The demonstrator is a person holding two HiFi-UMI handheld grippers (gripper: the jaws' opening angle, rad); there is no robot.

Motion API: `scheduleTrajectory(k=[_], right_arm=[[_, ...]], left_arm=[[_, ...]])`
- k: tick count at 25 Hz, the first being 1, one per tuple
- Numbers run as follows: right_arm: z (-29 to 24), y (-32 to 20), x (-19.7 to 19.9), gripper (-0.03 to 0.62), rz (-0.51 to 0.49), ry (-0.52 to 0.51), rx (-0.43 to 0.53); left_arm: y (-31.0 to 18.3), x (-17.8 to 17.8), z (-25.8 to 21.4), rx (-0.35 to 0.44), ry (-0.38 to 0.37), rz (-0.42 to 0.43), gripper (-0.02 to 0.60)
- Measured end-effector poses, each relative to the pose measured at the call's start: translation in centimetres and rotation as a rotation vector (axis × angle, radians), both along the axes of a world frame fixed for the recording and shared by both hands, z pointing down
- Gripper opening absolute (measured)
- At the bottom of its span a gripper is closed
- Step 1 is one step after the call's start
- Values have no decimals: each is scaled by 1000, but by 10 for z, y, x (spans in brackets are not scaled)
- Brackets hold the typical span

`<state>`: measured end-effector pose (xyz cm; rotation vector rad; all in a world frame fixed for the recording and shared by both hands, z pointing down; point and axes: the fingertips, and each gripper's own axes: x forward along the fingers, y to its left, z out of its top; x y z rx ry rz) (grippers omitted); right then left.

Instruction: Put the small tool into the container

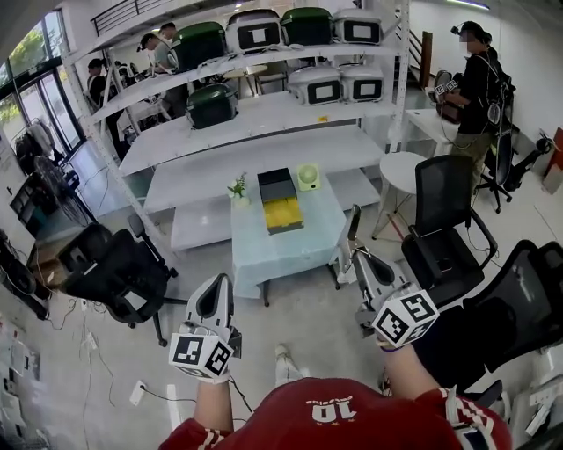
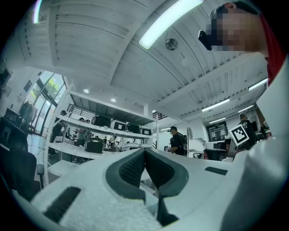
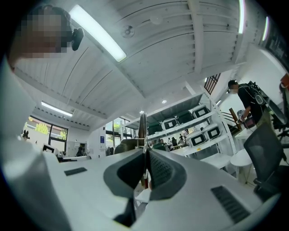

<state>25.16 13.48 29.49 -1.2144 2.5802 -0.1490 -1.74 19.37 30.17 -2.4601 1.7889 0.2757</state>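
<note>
Left gripper (image 1: pixel 218 286): jaws closed together, nothing between them; raised in the air, jaws pointing towards the shelving. Right gripper (image 1: pixel 356 260): jaws clamped on the small tool (image 1: pixel 354 228); its slim metal shaft projects beyond the jaw tips, and the right gripper view shows a red part between the pads (image 3: pixel 156 169). Container (image 1: pixel 280 200): black and yellow, resting on the pale blue bench (image 1: pixel 264 250), well apart from both grippers; small potted plant (image 1: pixel 237 188) just beside it.

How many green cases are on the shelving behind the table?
3. A green case sits at the left of the top shelf, another further right on it, a third on the shelf below. More may be hidden.
</note>
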Motion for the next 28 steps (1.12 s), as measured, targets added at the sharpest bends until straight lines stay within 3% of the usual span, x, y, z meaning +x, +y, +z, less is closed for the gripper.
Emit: scheduleTrajectory(k=[6, 13, 21, 28], right_arm=[[-19, -55, -17, 8, -5, -16, -10], [-20, -124, -71, 8, -36, 1, -8], [-27, -197, -134, 8, -40, -8, -1], [-22, -247, -181, 6, 14, 45, -13]], left_arm=[[-56, -24, -7, 20, 14, -25, -2], [-121, -77, -4, 19, 3, -60, -2], [-197, -133, -14, 17, -7, -37, -2], [-252, -171, -8, 2, 13, 19, -2]])
